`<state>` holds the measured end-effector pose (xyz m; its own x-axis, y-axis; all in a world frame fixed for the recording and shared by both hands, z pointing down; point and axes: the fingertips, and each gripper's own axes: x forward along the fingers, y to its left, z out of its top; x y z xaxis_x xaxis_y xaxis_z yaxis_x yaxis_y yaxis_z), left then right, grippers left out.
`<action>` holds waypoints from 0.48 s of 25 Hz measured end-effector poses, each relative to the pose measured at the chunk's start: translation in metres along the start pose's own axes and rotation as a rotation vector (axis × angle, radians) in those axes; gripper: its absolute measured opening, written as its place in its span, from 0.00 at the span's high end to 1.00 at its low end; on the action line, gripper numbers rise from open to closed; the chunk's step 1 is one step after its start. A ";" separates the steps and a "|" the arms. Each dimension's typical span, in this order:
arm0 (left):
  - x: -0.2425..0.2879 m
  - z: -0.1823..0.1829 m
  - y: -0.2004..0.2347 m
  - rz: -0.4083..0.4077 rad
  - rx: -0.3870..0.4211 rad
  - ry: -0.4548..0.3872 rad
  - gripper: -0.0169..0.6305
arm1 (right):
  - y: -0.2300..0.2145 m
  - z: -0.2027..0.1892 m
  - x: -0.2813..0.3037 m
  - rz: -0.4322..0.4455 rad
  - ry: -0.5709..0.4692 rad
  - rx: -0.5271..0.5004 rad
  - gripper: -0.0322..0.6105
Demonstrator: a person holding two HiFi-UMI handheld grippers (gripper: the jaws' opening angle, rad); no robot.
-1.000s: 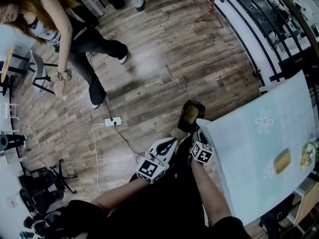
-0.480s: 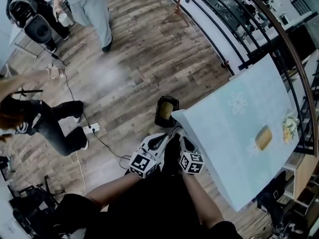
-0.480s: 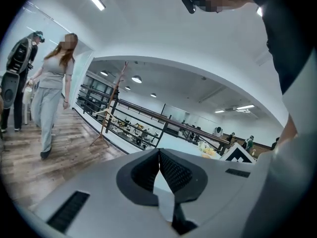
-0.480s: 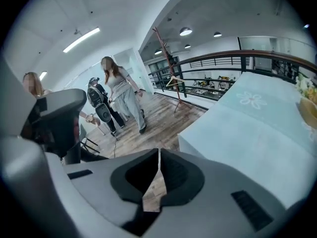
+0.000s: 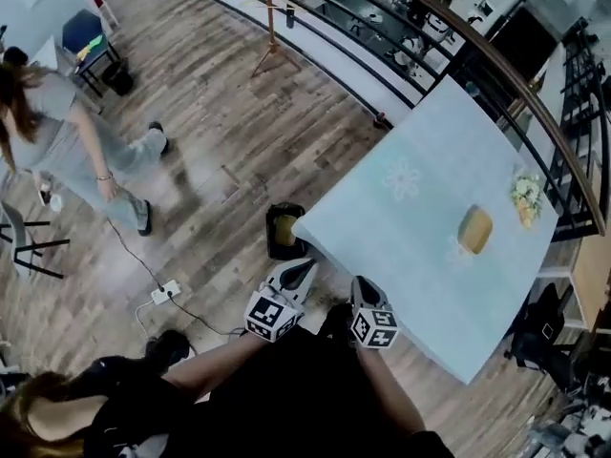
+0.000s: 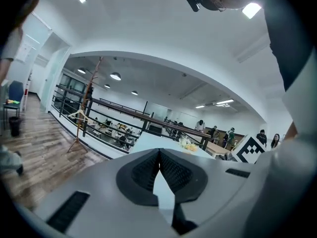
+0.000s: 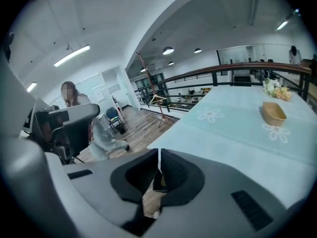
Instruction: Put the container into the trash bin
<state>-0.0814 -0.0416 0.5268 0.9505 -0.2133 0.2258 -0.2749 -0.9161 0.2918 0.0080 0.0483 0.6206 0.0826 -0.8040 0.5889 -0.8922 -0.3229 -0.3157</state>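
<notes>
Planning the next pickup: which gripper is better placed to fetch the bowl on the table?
Probably right: the right gripper sits by the table edge on the bowl's side, and its view faces the bowl. The left gripper is nearer the trash bin. Its fingers are together, so they would need opening.

Matt, worn, grainy wood-plank floor (image 5: 239, 84) — smooth pale-blue tablecloth (image 5: 420, 256) with a faint sheen.

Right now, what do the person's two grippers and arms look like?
The left gripper and right gripper match: smooth pale grey shells with dark slots, and black ribbed pads set in a black hollow. Each carries a cube of black-and-white square markers, seen in the head view. No cables show. The forearms are bare of sleeves; the clothing below is black.
</notes>
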 end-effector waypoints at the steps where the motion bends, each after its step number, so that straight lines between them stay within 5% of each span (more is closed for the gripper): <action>1: 0.013 0.001 -0.012 -0.016 0.003 0.006 0.95 | -0.017 0.004 -0.009 -0.020 -0.014 0.012 0.89; 12: 0.173 0.012 -0.184 -0.270 0.107 0.116 0.95 | -0.218 0.046 -0.111 -0.234 -0.152 0.243 0.89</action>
<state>0.1352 0.0859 0.5013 0.9626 0.0770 0.2599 0.0077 -0.9662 0.2577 0.2135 0.1846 0.5896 0.3531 -0.7538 0.5541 -0.7114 -0.6010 -0.3643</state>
